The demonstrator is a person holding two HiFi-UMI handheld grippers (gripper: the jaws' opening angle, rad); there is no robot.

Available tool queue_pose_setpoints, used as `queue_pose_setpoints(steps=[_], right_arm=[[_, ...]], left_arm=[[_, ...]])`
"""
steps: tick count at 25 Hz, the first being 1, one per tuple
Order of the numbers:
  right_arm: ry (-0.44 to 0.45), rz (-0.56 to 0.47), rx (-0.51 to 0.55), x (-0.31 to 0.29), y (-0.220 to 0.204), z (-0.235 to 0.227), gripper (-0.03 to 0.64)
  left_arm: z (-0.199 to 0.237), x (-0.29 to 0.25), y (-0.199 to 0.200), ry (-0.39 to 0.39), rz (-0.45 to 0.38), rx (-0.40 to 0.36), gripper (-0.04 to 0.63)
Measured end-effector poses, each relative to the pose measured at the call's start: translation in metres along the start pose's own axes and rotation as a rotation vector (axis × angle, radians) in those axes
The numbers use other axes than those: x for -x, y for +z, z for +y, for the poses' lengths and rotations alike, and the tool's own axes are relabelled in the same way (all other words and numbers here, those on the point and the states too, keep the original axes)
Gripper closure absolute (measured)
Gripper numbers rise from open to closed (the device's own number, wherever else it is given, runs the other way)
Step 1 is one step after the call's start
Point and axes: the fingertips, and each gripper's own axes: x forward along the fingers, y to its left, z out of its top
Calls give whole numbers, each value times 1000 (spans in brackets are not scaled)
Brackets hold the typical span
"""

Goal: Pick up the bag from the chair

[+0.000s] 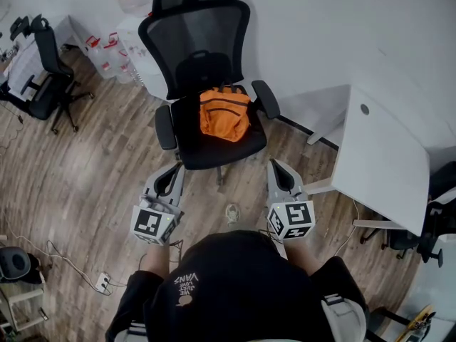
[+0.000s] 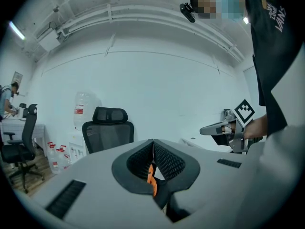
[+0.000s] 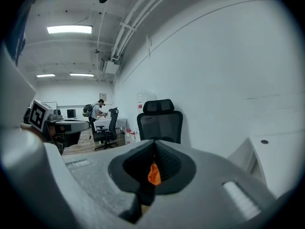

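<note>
An orange bag (image 1: 224, 112) lies on the seat of a black mesh office chair (image 1: 196, 34) in the head view. Both grippers hover in front of the chair, short of the seat. My left gripper (image 1: 174, 171) is by the chair's front left corner, my right gripper (image 1: 277, 167) by its front right. Each has its jaws closed together with nothing held. In the left gripper view a sliver of the bag (image 2: 151, 178) shows behind the closed jaws, below the chair (image 2: 108, 132). The right gripper view shows the same orange sliver (image 3: 154, 174) and the chair (image 3: 159, 123).
A white desk (image 1: 381, 155) stands to the right, close to my right gripper. Another black chair (image 1: 46, 70) is at the far left, with water bottles (image 1: 107, 52) against the wall. A power strip (image 1: 103, 282) with cables lies on the wood floor. A person (image 3: 99, 109) stands far back.
</note>
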Motion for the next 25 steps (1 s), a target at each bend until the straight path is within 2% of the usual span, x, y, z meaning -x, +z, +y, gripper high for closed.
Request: queue_pose_setpoints(steps=[16, 25], right_arm=[[79, -3, 29, -64, 6, -60, 618], [91, 11, 20, -90, 7, -69, 618]], left_arm=[[19, -71, -6, 106, 0, 9, 591], [31, -96, -2, 105, 23, 17, 591]])
